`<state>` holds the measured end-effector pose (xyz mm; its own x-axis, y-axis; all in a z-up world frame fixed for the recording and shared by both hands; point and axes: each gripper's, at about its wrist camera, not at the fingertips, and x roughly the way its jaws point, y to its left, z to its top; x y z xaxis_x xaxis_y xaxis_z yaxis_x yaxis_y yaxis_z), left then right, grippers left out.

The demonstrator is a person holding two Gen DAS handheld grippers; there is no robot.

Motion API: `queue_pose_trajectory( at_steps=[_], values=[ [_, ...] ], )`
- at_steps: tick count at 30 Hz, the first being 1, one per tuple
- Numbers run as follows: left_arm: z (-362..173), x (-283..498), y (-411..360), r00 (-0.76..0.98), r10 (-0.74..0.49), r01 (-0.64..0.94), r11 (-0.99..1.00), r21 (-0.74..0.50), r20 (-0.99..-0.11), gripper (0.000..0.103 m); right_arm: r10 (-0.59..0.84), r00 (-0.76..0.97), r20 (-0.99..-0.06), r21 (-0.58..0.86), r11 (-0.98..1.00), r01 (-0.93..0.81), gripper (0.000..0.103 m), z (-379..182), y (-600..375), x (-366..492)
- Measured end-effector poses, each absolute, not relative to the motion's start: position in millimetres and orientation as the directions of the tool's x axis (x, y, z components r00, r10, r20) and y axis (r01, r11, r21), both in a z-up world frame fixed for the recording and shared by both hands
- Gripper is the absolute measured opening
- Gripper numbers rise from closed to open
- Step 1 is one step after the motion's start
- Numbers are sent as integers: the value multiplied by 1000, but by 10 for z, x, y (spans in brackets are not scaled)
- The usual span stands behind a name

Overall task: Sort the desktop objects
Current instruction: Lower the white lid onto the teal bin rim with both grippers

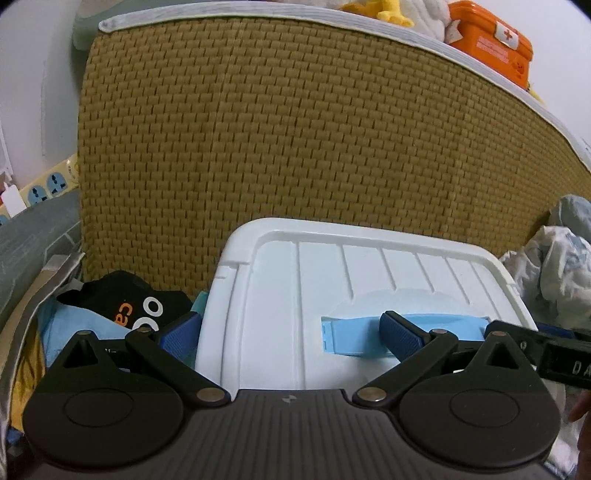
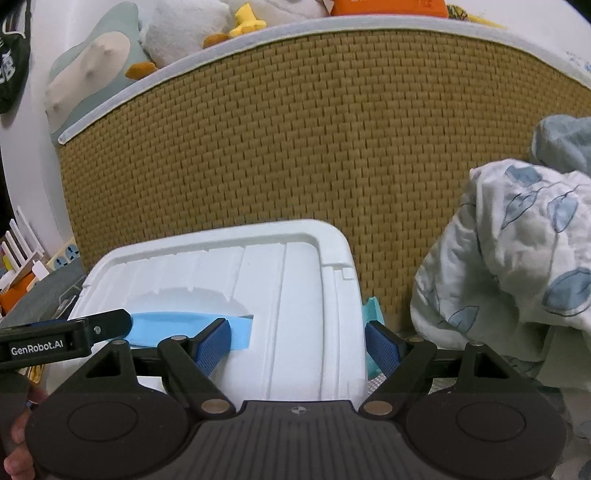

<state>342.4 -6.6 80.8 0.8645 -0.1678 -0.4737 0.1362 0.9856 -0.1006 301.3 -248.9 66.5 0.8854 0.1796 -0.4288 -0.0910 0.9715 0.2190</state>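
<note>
A white plastic storage box (image 1: pixel 280 295) (image 2: pixel 295 295) with a ribbed lid and a flat light-blue handle (image 1: pixel 354 336) (image 2: pixel 177 325) stands against a woven wall. My left gripper (image 1: pixel 291 334) straddles the box's left half, jaws wide apart. Its left pad (image 1: pixel 181 334) is beside the box's left wall and its right pad (image 1: pixel 402 336) lies over the handle. My right gripper (image 2: pixel 297 345) straddles the right half the same way. One pad (image 2: pixel 212 343) covers the handle and the other pad (image 2: pixel 382 349) is by the right wall. The box's near edge is hidden.
A tall woven straw-mat side (image 1: pixel 295 129) rises right behind the box. On top lie plush toys (image 2: pixel 184 33) and an orange first-aid case (image 1: pixel 491 40). A crumpled leaf-print quilt (image 2: pixel 517 258) crowds the right, a black cloth (image 1: pixel 125 302) the left. A power strip (image 1: pixel 51 184) lies far left.
</note>
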Motion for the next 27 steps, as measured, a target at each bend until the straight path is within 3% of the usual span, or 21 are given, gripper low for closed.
queue_pose_trajectory(
  at_steps=[13,27],
  values=[
    [833,3719,-33,834,-209,175,978,-114,-511,103,191,874,-446,251,964,-82,84,675,-2525,3281],
    [816,3878,-35,831,-175,130,984,-120,-528,103,209,870,-447,260,961,-97,86,662,-2464,3465]
  ],
)
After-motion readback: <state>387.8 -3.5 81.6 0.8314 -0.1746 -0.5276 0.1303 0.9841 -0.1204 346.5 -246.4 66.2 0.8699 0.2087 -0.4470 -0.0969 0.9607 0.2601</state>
